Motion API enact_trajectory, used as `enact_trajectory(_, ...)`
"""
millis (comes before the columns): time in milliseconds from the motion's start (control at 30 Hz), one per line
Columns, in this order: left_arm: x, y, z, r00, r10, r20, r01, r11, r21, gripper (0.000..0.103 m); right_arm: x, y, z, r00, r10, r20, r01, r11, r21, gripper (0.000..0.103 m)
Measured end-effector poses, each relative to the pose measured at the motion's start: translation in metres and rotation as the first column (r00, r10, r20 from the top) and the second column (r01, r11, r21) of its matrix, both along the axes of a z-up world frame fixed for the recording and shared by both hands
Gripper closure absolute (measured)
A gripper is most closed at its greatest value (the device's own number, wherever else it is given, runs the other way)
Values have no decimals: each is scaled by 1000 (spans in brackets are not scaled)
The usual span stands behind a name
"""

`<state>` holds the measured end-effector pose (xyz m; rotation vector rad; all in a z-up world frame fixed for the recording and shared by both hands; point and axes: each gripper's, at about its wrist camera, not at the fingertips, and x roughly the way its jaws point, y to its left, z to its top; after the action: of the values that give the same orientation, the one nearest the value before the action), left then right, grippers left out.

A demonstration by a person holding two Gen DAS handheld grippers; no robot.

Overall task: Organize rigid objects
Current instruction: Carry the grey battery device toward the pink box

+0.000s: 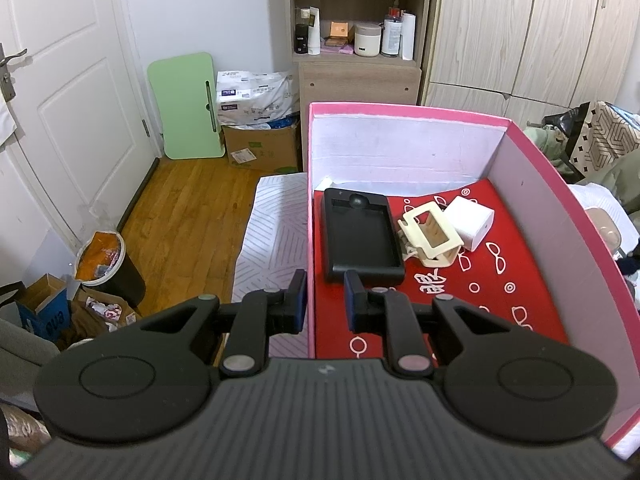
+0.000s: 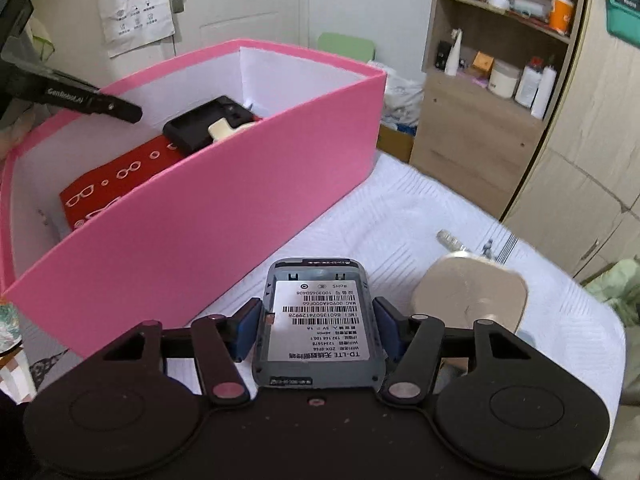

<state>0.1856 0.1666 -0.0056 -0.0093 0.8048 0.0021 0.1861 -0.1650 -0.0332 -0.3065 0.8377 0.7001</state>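
Observation:
A pink box [image 1: 400,110] with a red patterned bottom stands on the bed. Inside lie a black case [image 1: 360,236], a cream holder [image 1: 430,236] and a white cube [image 1: 470,220]. My left gripper [image 1: 326,300] straddles the box's left wall with its jaws slightly apart and nothing between the pads. My right gripper [image 2: 316,328] is shut on a grey router [image 2: 318,320] with a white label, held above the bed beside the pink box [image 2: 224,208]. The left gripper's finger [image 2: 80,96] shows over the box's far side in the right wrist view.
A beige round object [image 2: 470,294] and a small clear item [image 2: 450,240] lie on the white bedspread [image 2: 400,208] to the right. A wooden shelf unit [image 1: 356,20], wardrobe [image 1: 540,28], cardboard boxes [image 1: 262,146] and a bin [image 1: 106,264] stand on the floor beyond.

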Motion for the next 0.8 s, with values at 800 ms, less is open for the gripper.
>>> enact_trajectory(800,2,5,0,1000,5,-16,-5,999,-41,85,21,120,88,901,429,68,-430,902,14,38)
